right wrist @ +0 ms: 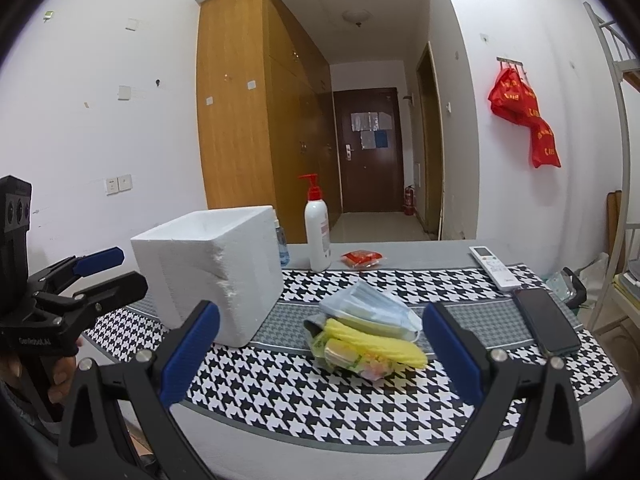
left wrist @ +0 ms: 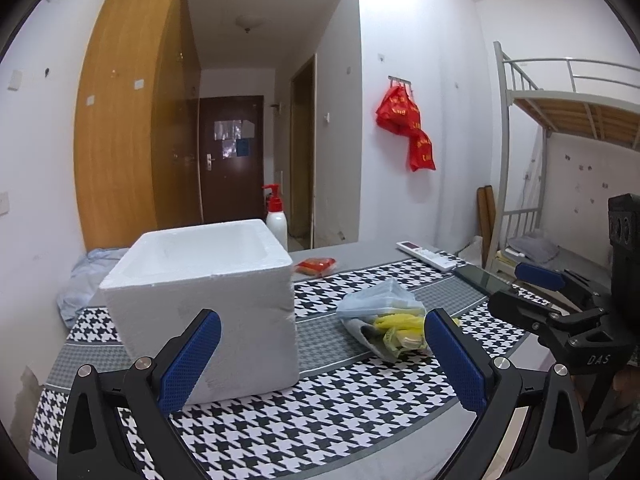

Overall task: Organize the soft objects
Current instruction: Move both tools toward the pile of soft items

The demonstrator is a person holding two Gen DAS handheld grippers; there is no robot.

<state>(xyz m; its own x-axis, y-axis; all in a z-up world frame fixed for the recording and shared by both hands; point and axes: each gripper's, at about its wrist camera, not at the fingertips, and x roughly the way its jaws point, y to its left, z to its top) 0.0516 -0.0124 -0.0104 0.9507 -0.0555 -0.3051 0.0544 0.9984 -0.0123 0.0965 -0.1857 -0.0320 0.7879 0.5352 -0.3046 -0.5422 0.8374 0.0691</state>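
My left hand-held gripper (left wrist: 320,360) hangs wide with nothing between its 2 blue pads, low over the patterned cloth; the right hand-held gripper (right wrist: 320,360) is spread just as wide and also empty. From the right wrist, the pile of soft things (right wrist: 370,330) sits at 12 o'clock between the open jaws: a bag of blue face masks (right wrist: 370,304) lying over a yellow ribbed piece (right wrist: 380,342) and a crinkly printed packet (right wrist: 356,362). I judge all of it light and limp; the film will be slippery and will crumple, so I would pinch a bunched fold of the mask bag near its middle, not a loose edge. The white foam box (left wrist: 200,292), open-topped, stands at 10 o'clock of the pile, near but apart; it looks light and crumbly at its chipped corner. Beyond, a red packet (right wrist: 362,259), pump bottle (right wrist: 317,232), remote (right wrist: 494,266) and phone (right wrist: 546,320) rest on the houndstooth worktop (right wrist: 280,392). Behind are a wooden wardrobe (right wrist: 240,120), a dark door (right wrist: 370,152), red bags (right wrist: 524,116) hung at 2 o'clock and a bunk bed (left wrist: 568,96).
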